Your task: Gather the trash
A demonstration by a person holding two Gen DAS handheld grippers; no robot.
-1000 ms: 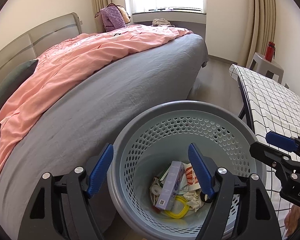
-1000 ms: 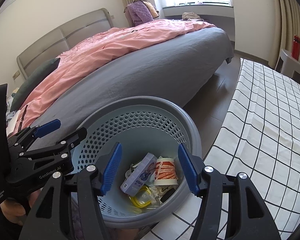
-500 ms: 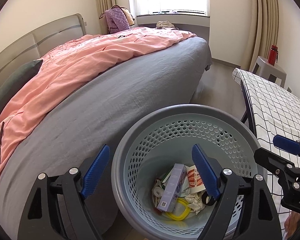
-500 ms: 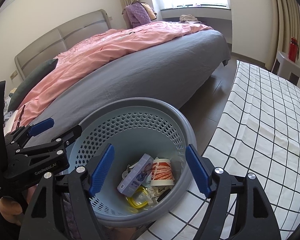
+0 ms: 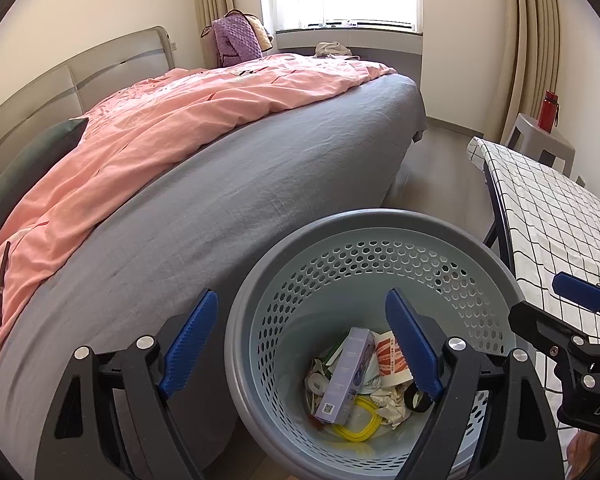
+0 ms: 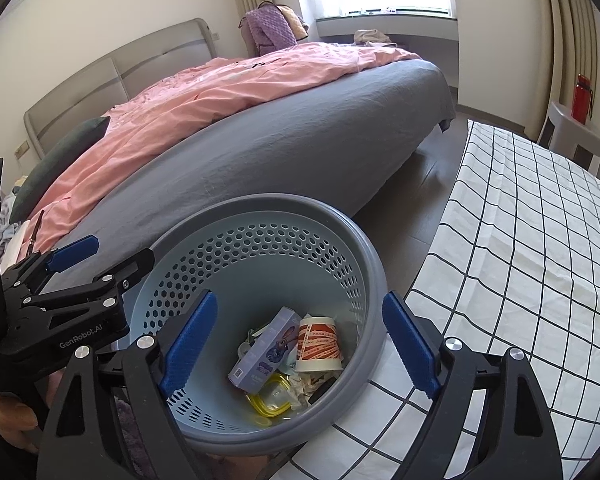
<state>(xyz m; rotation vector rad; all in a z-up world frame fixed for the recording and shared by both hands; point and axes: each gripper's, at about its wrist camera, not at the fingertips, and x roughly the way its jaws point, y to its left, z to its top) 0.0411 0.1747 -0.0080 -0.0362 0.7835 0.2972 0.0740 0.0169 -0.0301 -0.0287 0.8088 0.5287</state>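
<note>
A grey perforated bin (image 5: 340, 220) (image 6: 260, 204) stands between the bed and the table. In it lie a purple box (image 5: 346, 368) (image 6: 266, 354), a red-and-white paper cup (image 6: 318, 344) (image 5: 390, 356), a yellow-rimmed lid (image 5: 356, 420) and crumpled paper. My left gripper (image 5: 300, 296) (image 6: 120, 250) hovers over the bin's left side, open wide and empty. Above the bin's right rim, by the table edge, is my right gripper (image 6: 299, 297) (image 5: 540, 300). Its jaws are opening and nothing is between them.
A bed with a grey sheet (image 5: 220, 200) and pink duvet (image 5: 160, 120) fills the left. A pen (image 5: 0, 284) lies at its near left edge. The checked tablecloth (image 6: 520, 260) is at right. Farther back a red bottle (image 6: 582, 98) stands on a stool.
Both grippers' jaws have spread wider, the right one much more. The trash in the bin lies as before, and both hands have kept their place above it.
</note>
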